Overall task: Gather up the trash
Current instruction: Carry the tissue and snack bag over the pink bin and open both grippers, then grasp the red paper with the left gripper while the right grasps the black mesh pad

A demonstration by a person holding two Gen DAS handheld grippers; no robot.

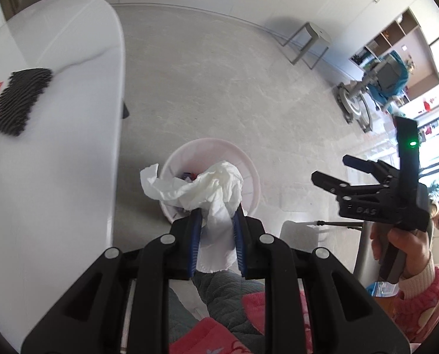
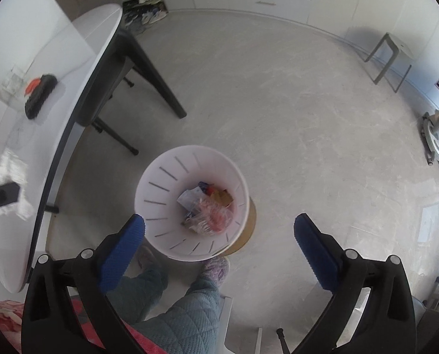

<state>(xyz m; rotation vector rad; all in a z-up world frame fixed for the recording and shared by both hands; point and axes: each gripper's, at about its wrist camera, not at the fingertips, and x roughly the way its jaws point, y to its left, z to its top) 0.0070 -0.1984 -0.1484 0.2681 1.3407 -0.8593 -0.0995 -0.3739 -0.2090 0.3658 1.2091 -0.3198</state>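
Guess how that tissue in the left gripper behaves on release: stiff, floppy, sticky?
Probably floppy: the tissue bulges and folds over beyond the left gripper, holding no shape. Likely very light, so it may drift rather than drop straight into the bin below. It might cling to the ribbed blue pads, since it is bunched between them.

Right gripper [image 2: 219, 230], jaws wide apart: bin [image 2: 148, 188] directly below and ahead, mouth unobstructed, wrappers [image 2: 207, 209] low at the bottom, open air above the rim. Table [image 2: 80, 59] edge bounds the left side; its dark leg [image 2: 157, 85] stands ahead-left on the floor. Bare floor ahead and right. Left gripper [image 1: 216, 233]: crumpled tissue [image 1: 201, 188] fills its jaw gap and overhangs the bin's near rim.
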